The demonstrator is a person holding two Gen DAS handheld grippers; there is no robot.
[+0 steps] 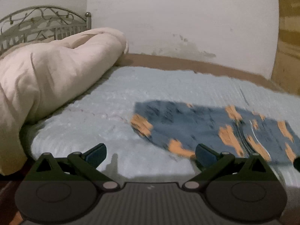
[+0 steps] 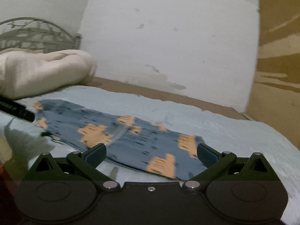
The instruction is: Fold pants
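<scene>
Blue pants with orange patches [image 1: 215,129] lie flat on a light blue bed sheet [image 1: 150,86]. In the left wrist view my left gripper [image 1: 151,154] is open and empty, just in front of the pants' left end. In the right wrist view the pants [image 2: 131,140] lie in a folded flat shape, and my right gripper [image 2: 151,154] is open and empty, hovering at their near edge. A dark part of the left gripper [image 2: 16,110] shows at the left edge of that view.
A rolled cream duvet [image 1: 56,71] lies at the head of the bed, before a metal headboard [image 1: 43,24]. A white wall [image 1: 187,22] runs behind the bed. A wooden cabinet [image 2: 277,75] stands at the right.
</scene>
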